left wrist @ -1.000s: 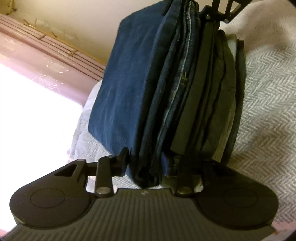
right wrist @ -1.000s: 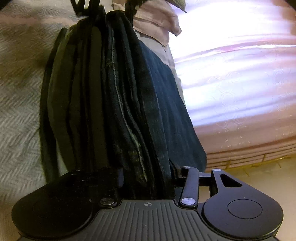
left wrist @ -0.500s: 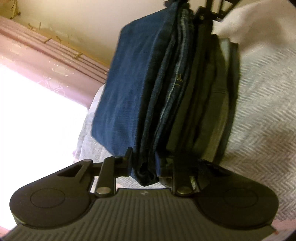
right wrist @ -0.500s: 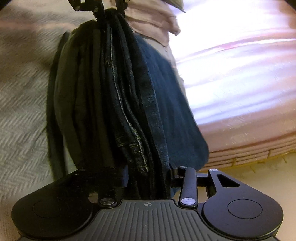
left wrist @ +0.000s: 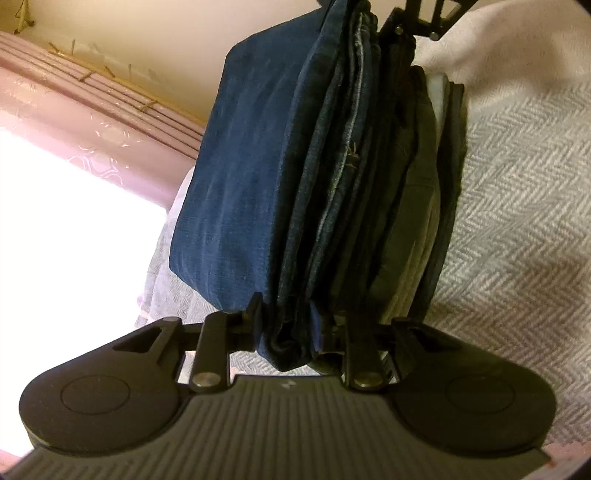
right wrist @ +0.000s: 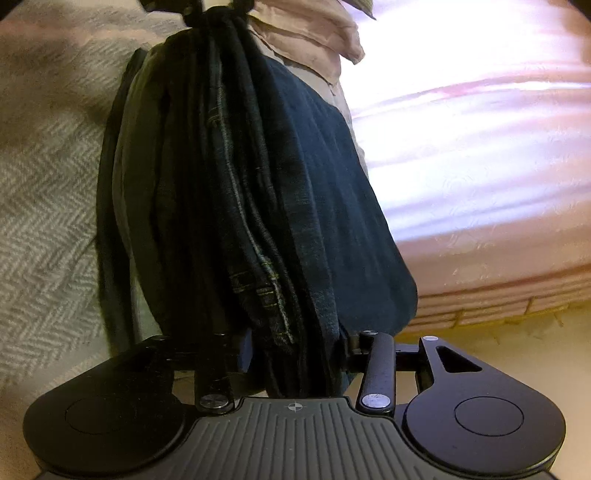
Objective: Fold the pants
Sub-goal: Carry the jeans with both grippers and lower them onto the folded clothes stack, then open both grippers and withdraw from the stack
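Note:
Folded dark blue jeans (left wrist: 251,166) hang stretched between my two grippers. My left gripper (left wrist: 286,325) is shut on one end of the bundle, and the right gripper (left wrist: 406,22) shows at the far end, at the top of the view. In the right wrist view the jeans (right wrist: 314,184) run from my right gripper (right wrist: 295,354), shut on them, up to the left gripper (right wrist: 214,7). A stitched hem bunches just above the right fingers. Grey and dark folded garments (left wrist: 417,221) lie right beside the jeans on the bed; whether they touch is hidden.
A grey herringbone bed cover (left wrist: 517,221) lies under the clothes and also shows in the right wrist view (right wrist: 44,184). Pink fabric (right wrist: 480,221) hangs at the bed's side above a beige floor (right wrist: 517,332). A person's pink shirt (right wrist: 314,40) stands behind the jeans.
Both grippers have kept their hold. The jeans bundle has swung a little against the bed, and the stitched hem has slid down toward the right gripper's fingers.

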Demonstrator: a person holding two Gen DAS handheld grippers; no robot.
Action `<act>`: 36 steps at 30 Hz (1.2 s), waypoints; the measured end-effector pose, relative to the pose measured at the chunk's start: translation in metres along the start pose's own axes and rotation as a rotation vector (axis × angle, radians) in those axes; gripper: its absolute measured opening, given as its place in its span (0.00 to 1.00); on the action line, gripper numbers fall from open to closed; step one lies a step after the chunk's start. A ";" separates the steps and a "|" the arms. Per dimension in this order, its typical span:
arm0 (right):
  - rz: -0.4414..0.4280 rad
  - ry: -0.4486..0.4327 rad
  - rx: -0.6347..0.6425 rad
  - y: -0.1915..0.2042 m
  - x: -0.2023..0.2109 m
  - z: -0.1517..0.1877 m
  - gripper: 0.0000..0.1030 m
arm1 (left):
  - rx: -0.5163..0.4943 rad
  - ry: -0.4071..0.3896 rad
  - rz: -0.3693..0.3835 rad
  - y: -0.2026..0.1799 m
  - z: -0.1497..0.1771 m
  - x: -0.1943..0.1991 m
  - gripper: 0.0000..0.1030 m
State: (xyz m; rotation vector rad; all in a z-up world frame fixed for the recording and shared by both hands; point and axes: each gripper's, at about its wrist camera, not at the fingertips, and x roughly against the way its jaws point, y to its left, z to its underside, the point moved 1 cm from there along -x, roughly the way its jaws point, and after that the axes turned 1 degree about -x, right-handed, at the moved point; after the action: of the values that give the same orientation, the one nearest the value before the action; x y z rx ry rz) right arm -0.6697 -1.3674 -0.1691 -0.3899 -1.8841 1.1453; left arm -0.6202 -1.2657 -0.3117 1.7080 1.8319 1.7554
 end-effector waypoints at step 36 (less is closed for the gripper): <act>-0.443 0.220 -1.436 -0.103 0.069 0.057 0.71 | 0.882 0.211 0.144 0.074 0.005 0.057 0.46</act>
State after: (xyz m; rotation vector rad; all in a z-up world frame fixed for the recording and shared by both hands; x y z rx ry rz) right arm -0.7377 -1.4098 -0.0585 -0.7436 -2.1342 -0.6693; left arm -0.5920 -1.2421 -0.2253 1.9717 2.9365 1.2558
